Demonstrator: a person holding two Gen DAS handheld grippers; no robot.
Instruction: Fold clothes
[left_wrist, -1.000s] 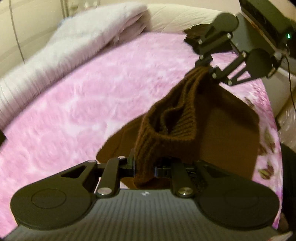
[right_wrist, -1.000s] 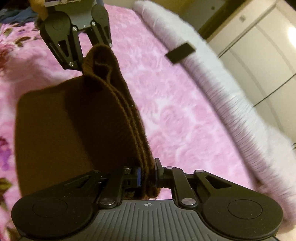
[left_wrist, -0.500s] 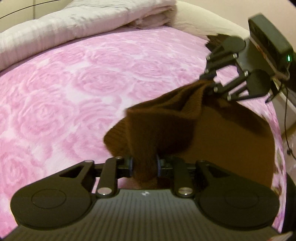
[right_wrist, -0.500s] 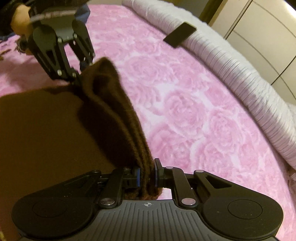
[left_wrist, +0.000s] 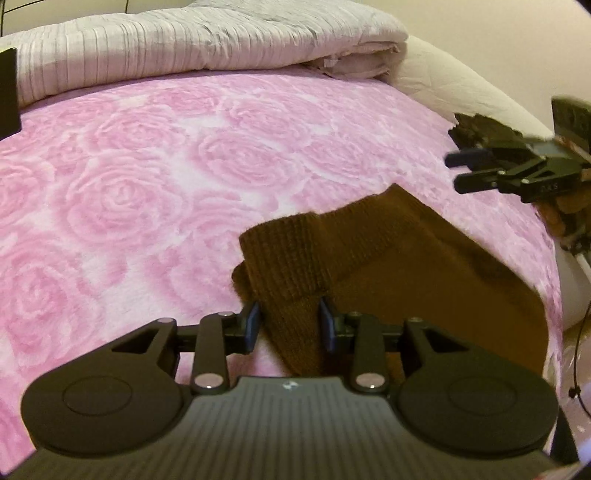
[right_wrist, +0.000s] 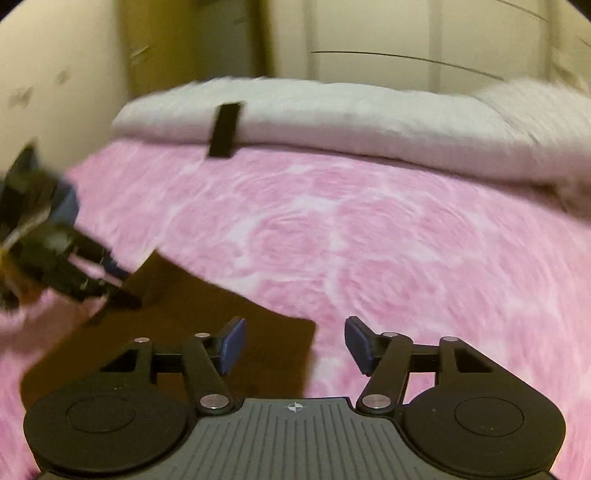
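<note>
Both wrist views close, angled down; shared pink bedspread (left_wrist: 147, 192), brown garment (right_wrist: 207, 310)

The sweater (left_wrist: 388, 258) lies on the blanket (left_wrist: 147, 203), the quilt (left_wrist: 184, 48) behind it.

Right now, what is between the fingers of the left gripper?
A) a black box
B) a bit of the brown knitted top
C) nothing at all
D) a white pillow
B: in the left wrist view, a ribbed fold of the brown knitted top sits between the left gripper pads.
</note>
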